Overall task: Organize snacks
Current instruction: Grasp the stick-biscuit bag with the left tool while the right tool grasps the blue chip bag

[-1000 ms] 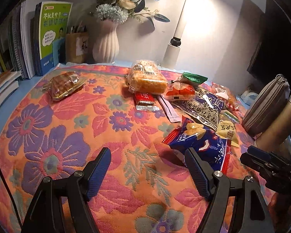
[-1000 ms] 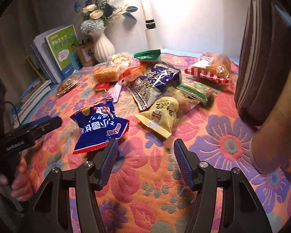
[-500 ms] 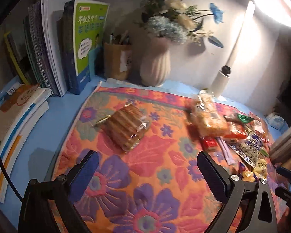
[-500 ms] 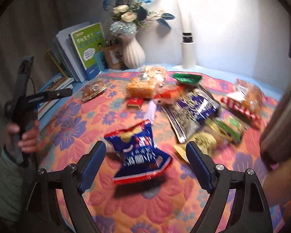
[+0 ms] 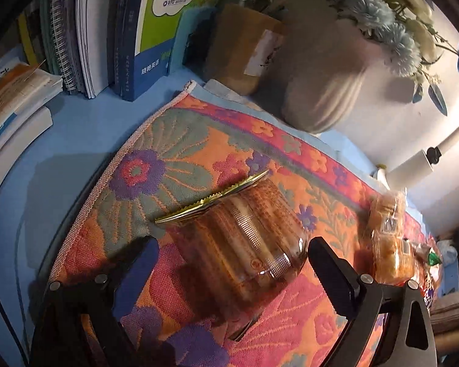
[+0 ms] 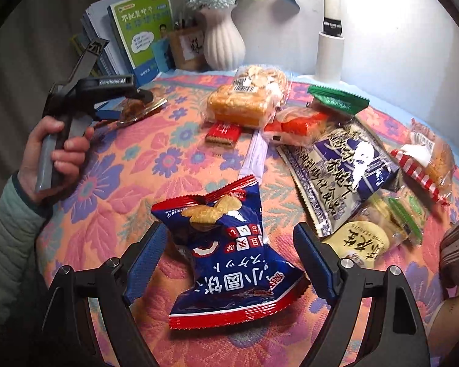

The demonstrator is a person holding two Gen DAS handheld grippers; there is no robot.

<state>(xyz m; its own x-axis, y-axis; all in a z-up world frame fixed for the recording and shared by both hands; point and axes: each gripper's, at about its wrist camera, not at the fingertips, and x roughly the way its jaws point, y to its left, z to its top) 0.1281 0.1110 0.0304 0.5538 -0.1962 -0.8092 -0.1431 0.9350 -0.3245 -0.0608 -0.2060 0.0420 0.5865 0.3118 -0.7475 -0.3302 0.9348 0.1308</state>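
Both claws are the same build: black angular arms, silver screw heads at the joints, ribbed blue pads [image 6: 143, 255] inside. The left claw [image 6: 113, 113] has a grey handle and white lettering; its hand [image 6: 50, 156] wears a pale green quilted sleeve [image 6: 6, 238].

Home desk: books [image 5: 107, 30], vase [image 6: 223, 42], lamp [image 6: 330, 46]

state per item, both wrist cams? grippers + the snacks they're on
left gripper: open, jaws astride the clear pack, pads not touching
clear pack: flat on cloth, sealed
right gripper: open, jaws astride the blue bag, pads not touching
blue bag: lying on cloth, crumpled, sealed
bread pack: on cloth, sealed
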